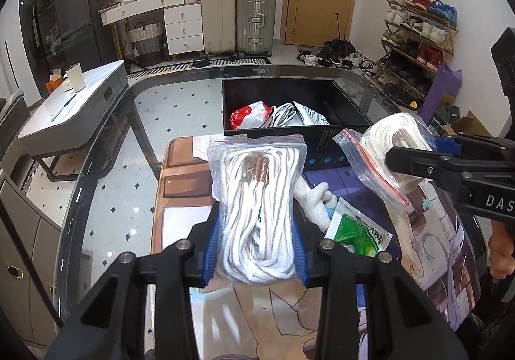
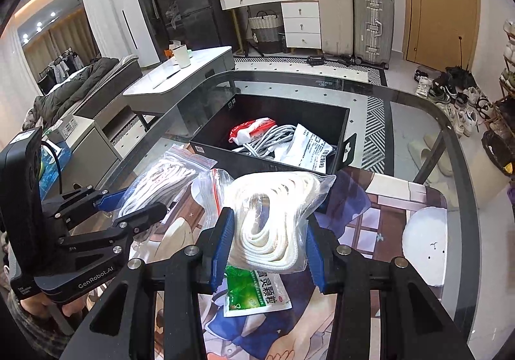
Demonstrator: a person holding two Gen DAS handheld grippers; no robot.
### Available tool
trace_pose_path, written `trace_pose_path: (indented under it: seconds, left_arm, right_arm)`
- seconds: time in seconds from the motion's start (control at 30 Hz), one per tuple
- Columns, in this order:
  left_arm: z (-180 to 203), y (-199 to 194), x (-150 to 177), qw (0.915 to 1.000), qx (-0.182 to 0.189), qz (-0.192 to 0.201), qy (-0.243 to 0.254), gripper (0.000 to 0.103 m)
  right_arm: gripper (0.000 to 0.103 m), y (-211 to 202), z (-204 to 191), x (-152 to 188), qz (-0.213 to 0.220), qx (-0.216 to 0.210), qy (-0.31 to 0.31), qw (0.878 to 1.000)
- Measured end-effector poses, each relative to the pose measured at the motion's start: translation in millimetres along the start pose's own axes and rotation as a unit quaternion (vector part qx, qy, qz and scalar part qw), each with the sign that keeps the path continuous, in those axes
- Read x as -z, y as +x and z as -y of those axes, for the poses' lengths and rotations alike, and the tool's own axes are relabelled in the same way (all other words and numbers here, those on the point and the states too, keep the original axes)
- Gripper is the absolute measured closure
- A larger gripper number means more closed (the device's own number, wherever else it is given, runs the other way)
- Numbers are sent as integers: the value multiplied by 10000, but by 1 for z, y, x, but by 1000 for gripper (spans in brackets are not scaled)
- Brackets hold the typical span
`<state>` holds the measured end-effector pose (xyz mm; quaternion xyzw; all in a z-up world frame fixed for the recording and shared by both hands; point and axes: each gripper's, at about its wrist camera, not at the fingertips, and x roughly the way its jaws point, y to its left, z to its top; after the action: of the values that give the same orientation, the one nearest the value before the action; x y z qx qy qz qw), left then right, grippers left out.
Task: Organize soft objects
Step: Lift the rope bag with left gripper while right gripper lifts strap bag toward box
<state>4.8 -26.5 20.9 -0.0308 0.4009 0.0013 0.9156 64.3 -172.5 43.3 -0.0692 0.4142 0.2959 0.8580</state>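
My left gripper [image 1: 256,250] is shut on a clear zip bag of white and brown rope [image 1: 257,196], held above the printed mat [image 1: 180,186]; it also shows in the right wrist view [image 2: 154,189]. My right gripper [image 2: 268,250] is shut on a zip bag of flat white strap [image 2: 273,215], which also shows in the left wrist view [image 1: 396,141]. A black box [image 1: 341,96] stands ahead on the glass table and holds a red and white packet [image 1: 248,114], grey cables [image 1: 283,114] and a white sachet [image 1: 310,117].
A green sachet [image 2: 254,290] and a white plush toy [image 1: 317,202] lie on the mat under the grippers. A white round pad [image 2: 425,244] lies at the mat's right. The glass table's edge [image 1: 80,186] curves at the left. A side table with a cup [image 1: 75,78] stands beyond.
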Motion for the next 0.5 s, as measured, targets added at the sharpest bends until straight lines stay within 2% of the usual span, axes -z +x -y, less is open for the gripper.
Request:
trace_pose_path:
  seconds: [0.5]
  left_arm:
    - [1,0,-27,9998,11,180,119,67]
  right_arm:
    - [61,-10,4,-28,186,101,-27,9998]
